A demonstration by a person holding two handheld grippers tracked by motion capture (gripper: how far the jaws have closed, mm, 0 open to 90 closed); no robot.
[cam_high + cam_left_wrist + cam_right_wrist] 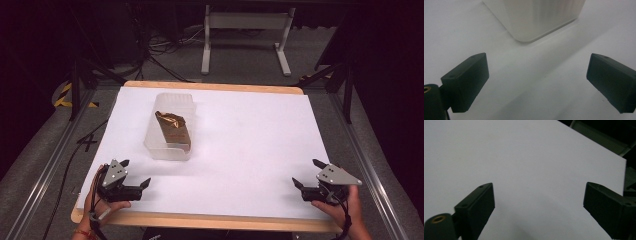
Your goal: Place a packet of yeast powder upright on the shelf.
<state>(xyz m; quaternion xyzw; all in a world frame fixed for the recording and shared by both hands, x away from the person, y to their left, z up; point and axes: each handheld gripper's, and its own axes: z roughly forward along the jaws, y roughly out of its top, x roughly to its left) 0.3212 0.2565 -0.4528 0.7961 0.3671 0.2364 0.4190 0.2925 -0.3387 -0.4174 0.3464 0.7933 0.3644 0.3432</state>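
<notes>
A translucent plastic bin (170,126) stands on the white table top (240,140), left of centre. Inside it lies a crumpled brown and gold packet (173,129). My left gripper (135,173) rests at the front left, open and holding nothing, a short way in front of the bin. In the left gripper view a rounded corner of the bin (534,17) is just beyond the spread jaws of my left gripper (537,82). My right gripper (307,173) sits at the front right, open over bare white surface. The right gripper view has my right gripper (539,210) above the same white top.
The table has a wooden edge (210,221) along the front. Beyond the far side are a white desk frame (245,35), cables on the grey floor (155,55) and dark stands at both sides. Metal rails (45,165) run along the table's left and right.
</notes>
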